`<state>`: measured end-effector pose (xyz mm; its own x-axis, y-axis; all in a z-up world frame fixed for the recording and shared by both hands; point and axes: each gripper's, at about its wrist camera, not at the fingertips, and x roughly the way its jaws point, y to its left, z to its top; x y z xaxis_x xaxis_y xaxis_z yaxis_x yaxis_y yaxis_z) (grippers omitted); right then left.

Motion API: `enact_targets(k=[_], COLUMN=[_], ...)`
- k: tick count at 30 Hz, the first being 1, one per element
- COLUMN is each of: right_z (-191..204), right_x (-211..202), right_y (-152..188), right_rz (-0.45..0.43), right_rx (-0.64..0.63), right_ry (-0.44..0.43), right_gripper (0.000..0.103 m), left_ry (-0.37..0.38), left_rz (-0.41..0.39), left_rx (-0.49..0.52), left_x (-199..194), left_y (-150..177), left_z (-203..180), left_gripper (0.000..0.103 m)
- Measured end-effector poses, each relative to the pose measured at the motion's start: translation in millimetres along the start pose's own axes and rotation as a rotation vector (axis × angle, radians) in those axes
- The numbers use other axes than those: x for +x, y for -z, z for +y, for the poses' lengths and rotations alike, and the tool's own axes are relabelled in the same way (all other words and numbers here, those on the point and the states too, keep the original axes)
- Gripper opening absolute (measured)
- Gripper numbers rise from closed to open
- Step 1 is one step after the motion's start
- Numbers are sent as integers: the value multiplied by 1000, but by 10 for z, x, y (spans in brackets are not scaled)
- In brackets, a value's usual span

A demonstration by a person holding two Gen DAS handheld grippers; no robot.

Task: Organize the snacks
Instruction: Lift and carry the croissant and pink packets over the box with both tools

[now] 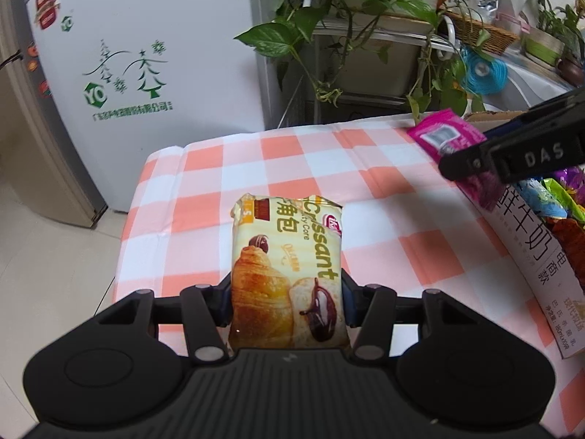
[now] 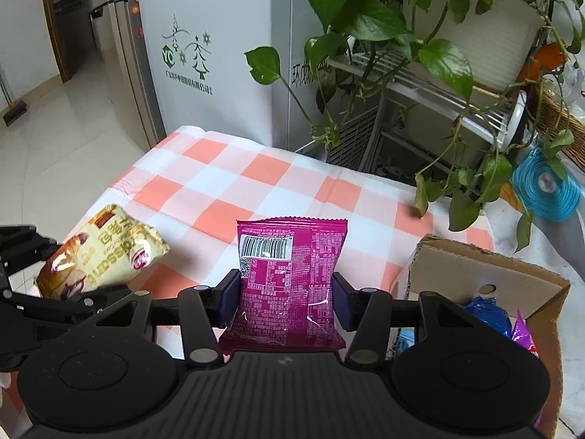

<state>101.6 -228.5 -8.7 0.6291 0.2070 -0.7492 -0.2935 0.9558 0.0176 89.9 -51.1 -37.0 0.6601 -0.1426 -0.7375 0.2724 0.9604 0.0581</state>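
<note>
My left gripper [image 1: 289, 301] is shut on a cream croissant packet [image 1: 287, 263], held upright above the checked tablecloth [image 1: 292, 161]. The same croissant packet [image 2: 106, 256] shows at the left of the right wrist view, in the left gripper [image 2: 69, 292]. My right gripper [image 2: 285, 301] is shut on a magenta snack packet [image 2: 292, 278], barcode side facing the camera. That magenta packet [image 1: 449, 139] also appears at the right edge of the left wrist view, clamped in the right gripper [image 1: 475, 168].
A cardboard box [image 2: 486, 270] with blue and purple snack packets stands at the table's right side; its printed white side [image 1: 530, 256] shows too. Behind the table are a white fridge [image 1: 146, 55], a wire rack [image 2: 438, 87] with trailing potted plants, and a blue tape roll [image 2: 546, 186].
</note>
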Motion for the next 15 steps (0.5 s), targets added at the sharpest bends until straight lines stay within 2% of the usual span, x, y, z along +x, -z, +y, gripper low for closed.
enact_targets(k=[8,15], right_z=[-62,-277], right_x=[-208,-497], right_y=[45,108], right_rz=[-27,-64], right_rx=[-3,36], right_ry=[-27,-47], right_gripper=[58,58], left_ry=[-4,23], left_rz=[-1,-3], left_rx=[-58,-53], left_x=[-175,-301], left_y=[150,234], left_z=[-98,-290], left_gripper=[52,52])
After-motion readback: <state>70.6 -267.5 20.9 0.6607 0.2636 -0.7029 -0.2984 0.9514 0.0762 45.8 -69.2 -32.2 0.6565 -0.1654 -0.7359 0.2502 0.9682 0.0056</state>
